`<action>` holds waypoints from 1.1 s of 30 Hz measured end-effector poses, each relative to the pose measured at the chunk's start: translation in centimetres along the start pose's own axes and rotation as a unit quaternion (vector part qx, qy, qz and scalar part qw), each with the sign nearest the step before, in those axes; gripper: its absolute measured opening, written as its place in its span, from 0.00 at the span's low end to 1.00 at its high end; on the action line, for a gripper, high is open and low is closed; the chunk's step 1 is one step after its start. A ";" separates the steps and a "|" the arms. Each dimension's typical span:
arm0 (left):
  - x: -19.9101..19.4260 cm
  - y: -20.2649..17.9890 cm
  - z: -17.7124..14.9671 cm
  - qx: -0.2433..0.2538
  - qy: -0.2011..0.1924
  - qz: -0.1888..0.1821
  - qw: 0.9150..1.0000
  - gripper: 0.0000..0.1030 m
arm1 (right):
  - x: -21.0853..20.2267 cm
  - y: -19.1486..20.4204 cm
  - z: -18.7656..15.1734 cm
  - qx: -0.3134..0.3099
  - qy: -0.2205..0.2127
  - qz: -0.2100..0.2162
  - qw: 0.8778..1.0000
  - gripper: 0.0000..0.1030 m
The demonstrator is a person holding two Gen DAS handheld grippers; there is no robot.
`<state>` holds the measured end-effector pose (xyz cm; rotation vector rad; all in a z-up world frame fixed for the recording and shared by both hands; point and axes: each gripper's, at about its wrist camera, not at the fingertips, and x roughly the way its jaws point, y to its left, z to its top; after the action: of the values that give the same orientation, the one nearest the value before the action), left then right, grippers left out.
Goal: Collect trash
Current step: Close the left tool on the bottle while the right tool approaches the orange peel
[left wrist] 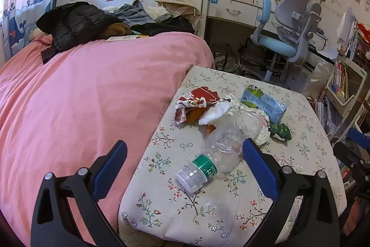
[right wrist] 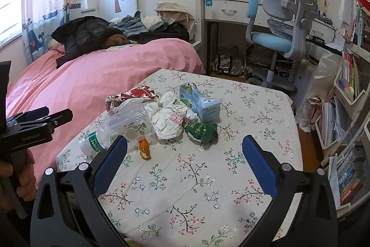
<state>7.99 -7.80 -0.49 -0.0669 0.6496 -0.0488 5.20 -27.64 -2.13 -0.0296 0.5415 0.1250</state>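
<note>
A heap of trash lies on the floral-cloth table (left wrist: 208,212) (right wrist: 242,112). An empty clear plastic bottle (left wrist: 215,154) (right wrist: 120,129) with a green label lies on its side, cap toward me. Behind it are a red snack wrapper (left wrist: 196,101) (right wrist: 134,94), crumpled white tissue (left wrist: 254,124) (right wrist: 168,119), a light blue carton (left wrist: 266,103) (right wrist: 201,101), a green crumpled wrapper (left wrist: 281,131) (right wrist: 203,131) and an orange scrap (right wrist: 144,149). My left gripper (left wrist: 185,168) is open, its fingers either side of the bottle's cap end, not touching. My right gripper (right wrist: 185,163) is open above bare cloth, nothing between its fingers.
A pink-covered bed (left wrist: 81,108) with piled dark clothes (left wrist: 76,24) borders the table's left side. A blue and grey desk chair (left wrist: 286,38) and a white desk (left wrist: 231,10) stand behind. Bookshelves (right wrist: 351,108) line the right. A hand (right wrist: 20,177) holds the left gripper's handle.
</note>
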 end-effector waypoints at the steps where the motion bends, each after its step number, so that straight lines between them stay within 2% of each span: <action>1: 0.0 0.0 0.0 0.000 0.000 -0.001 1.000 0.93 | 0.1 0.1 0.0 -0.001 0.001 0.000 1.000 0.93; 22: 0.2 -0.4 0.0 0.001 0.003 -0.007 1.000 0.93 | 1.6 1.9 -0.3 -0.027 0.017 0.013 0.999 0.93; 30: 2.2 2.4 2.1 -0.039 0.015 0.002 0.999 0.93 | 8.1 4.1 -0.4 -0.067 0.078 0.046 0.994 0.93; 32: 2.8 2.9 2.5 -0.049 0.019 -0.001 0.999 0.93 | 10.4 4.5 -0.6 -0.070 0.101 0.056 0.991 0.86; 33: 3.1 3.1 2.6 -0.050 0.022 -0.005 0.998 0.93 | 11.4 4.6 -0.7 -0.069 0.113 0.062 0.989 0.78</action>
<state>12.12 -4.84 -0.50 -0.1658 0.6962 -0.0267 13.97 -21.88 -8.62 -0.1458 0.7605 0.2817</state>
